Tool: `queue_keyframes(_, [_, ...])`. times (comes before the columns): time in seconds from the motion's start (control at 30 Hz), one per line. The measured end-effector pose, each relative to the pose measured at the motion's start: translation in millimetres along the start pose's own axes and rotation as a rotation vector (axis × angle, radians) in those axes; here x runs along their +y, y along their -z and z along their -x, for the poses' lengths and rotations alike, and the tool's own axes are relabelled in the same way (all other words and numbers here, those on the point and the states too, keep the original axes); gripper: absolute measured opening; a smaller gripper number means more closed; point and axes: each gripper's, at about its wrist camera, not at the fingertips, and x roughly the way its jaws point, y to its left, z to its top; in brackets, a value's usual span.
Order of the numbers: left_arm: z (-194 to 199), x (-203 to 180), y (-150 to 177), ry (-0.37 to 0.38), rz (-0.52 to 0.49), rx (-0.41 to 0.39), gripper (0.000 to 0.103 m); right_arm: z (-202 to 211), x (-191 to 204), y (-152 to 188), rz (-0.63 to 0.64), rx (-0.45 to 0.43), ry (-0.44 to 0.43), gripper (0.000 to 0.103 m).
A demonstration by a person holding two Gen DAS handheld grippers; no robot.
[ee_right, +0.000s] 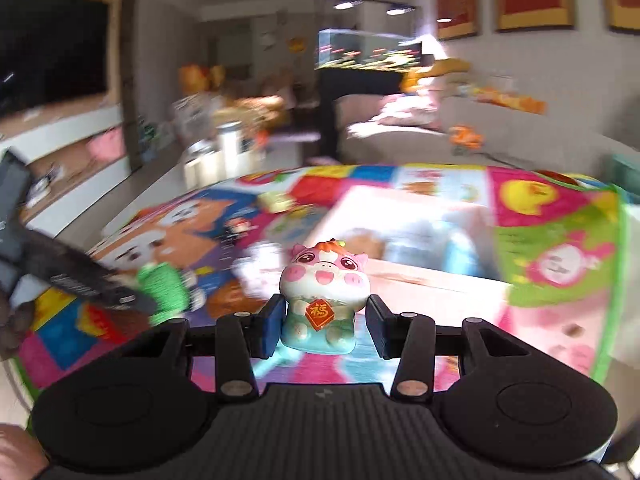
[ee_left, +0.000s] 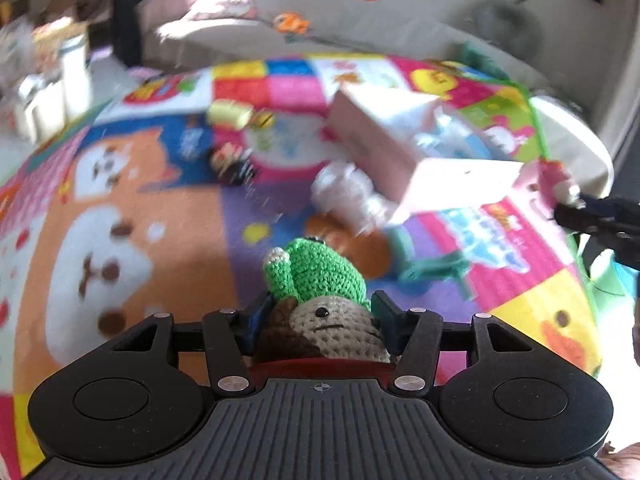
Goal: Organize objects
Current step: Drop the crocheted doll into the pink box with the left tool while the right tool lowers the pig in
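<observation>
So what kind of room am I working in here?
Most likely a home living room with a child's play area: a bright cartoon play mat covers the surface, a beige sofa strewn with toys sits behind, and a fish tank stands beyond.

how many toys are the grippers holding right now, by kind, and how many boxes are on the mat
crochet dolls: 1, the green-clad crochet doll in the left gripper
pig figurines: 1, the pink pig figurine between the right gripper fingers
pink boxes: 1, the pink box on the mat
total: 3

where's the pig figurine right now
In the right wrist view the pig figurine sits centre frame between the right gripper's pads, above the colourful mat, near the pink box.
</observation>
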Motion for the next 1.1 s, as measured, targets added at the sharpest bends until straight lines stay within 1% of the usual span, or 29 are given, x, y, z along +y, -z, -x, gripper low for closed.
queue_keyframes(0.1, [13, -18, -39, 0.009, -0.071, -0.074, 0.059, 0, -24, 4, -0.069, -0.015, 0.039, 0.044])
queue_keyframes(0.2, [6, -49, -91, 0.036, -0.197, -0.154, 0.059, -5, -40, 7, -0.128, -0.036, 0.042, 0.044])
queue_keyframes(0.27, [-14, -68, -123, 0.072, -0.264, -0.193, 0.059, -10, -47, 11, -0.157, -0.046, 0.032, 0.044])
queue_keyframes(0.33, [-47, -85, -154, 0.118, -0.315, -0.203, 0.060, -13, -53, 16, -0.177, -0.053, 0.019, 0.044])
queue_keyframes(0.4, [-83, -99, -178, 0.173, -0.377, -0.195, 0.060, -14, -58, 21, -0.181, -0.059, 0.011, 0.044])
queue_keyframes(0.47, [-120, -112, -192, 0.198, -0.446, -0.179, 0.061, -18, -61, 23, -0.182, -0.056, 0.006, 0.044])
queue_keyframes(0.53, [-161, -122, -201, 0.184, -0.504, -0.138, 0.061, -22, -67, 25, -0.192, -0.054, 0.002, 0.044])
queue_keyframes(0.6, [-196, -125, -202, 0.143, -0.528, -0.077, 0.061, -23, -72, 28, -0.216, -0.053, -0.011, 0.044])
queue_keyframes(0.67, [-223, -124, -198, 0.040, -0.553, -0.031, 0.059, -27, -75, 30, -0.253, -0.057, -0.039, 0.044])
queue_keyframes(0.7, [-233, -123, -198, 0.000, -0.566, -0.009, 0.065, -30, -77, 32, -0.269, -0.062, -0.058, 0.044])
queue_keyframes(0.73, [-239, -119, -198, 0.000, -0.554, 0.008, 0.068, -32, -77, 33, -0.283, -0.069, -0.076, 0.044])
queue_keyframes(0.8, [-240, -113, -199, 0.016, -0.508, 0.030, 0.067, -36, -76, 36, -0.305, -0.083, -0.102, 0.044])
queue_keyframes(0.83, [-236, -112, -199, 0.024, -0.501, 0.018, 0.065, -39, -76, 38, -0.316, -0.085, -0.109, 0.044])
queue_keyframes(0.9, [-221, -108, -200, 0.047, -0.513, -0.060, 0.059, -46, -76, 40, -0.328, -0.069, -0.111, 0.044])
queue_keyframes(0.93, [-209, -106, -202, 0.067, -0.499, -0.105, 0.060, -49, -76, 41, -0.332, -0.056, -0.107, 0.044])
queue_keyframes(0.97, [-198, -103, -204, 0.094, -0.462, -0.142, 0.060, -53, -78, 41, -0.339, -0.047, -0.106, 0.044])
queue_keyframes(1.03, [-176, -91, -211, 0.151, -0.341, -0.203, 0.060, -55, -79, 42, -0.346, -0.040, -0.110, 0.044])
queue_keyframes(1.07, [-170, -88, -214, 0.169, -0.284, -0.219, 0.059, -55, -79, 42, -0.344, -0.038, -0.112, 0.044])
queue_keyframes(1.1, [-164, -83, -214, 0.192, -0.233, -0.218, 0.059, -56, -78, 42, -0.340, -0.036, -0.114, 0.044])
